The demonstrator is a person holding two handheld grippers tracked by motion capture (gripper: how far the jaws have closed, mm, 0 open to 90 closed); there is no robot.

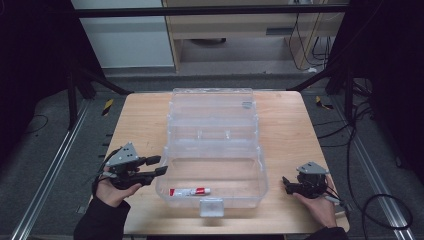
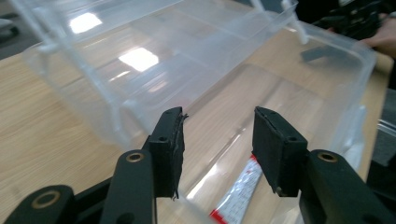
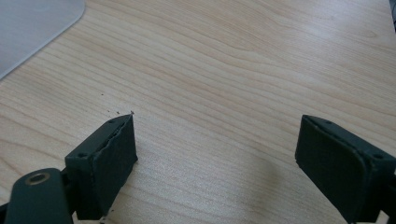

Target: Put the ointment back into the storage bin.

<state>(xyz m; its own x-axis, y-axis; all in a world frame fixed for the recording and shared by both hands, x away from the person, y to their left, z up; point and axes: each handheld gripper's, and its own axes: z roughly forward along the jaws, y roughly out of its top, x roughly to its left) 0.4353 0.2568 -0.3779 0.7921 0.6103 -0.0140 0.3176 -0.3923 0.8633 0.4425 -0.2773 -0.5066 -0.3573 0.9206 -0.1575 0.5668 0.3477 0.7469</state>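
Observation:
A clear plastic box (image 1: 250,192) stands open in the middle of the wooden table, its lid (image 1: 212,102) tipped back behind it. A red and white tube (image 1: 190,191) lies on the box floor near the front wall. My left gripper (image 1: 160,165) is open just outside the box's left wall, jaws pointing at it. In the left gripper view the open gripper (image 2: 217,140) frames the clear wall, with the tube (image 2: 238,191) below it. My right gripper (image 1: 286,184) rests open to the right of the box. In the right gripper view that gripper (image 3: 215,154) spreads wide over bare wood.
The box's front latch (image 1: 211,206) hangs near the table's front edge. A corner of the clear box (image 3: 28,28) shows at the upper left of the right gripper view. Bare table (image 1: 295,135) lies left and right of the box. Cables cross the floor at the right.

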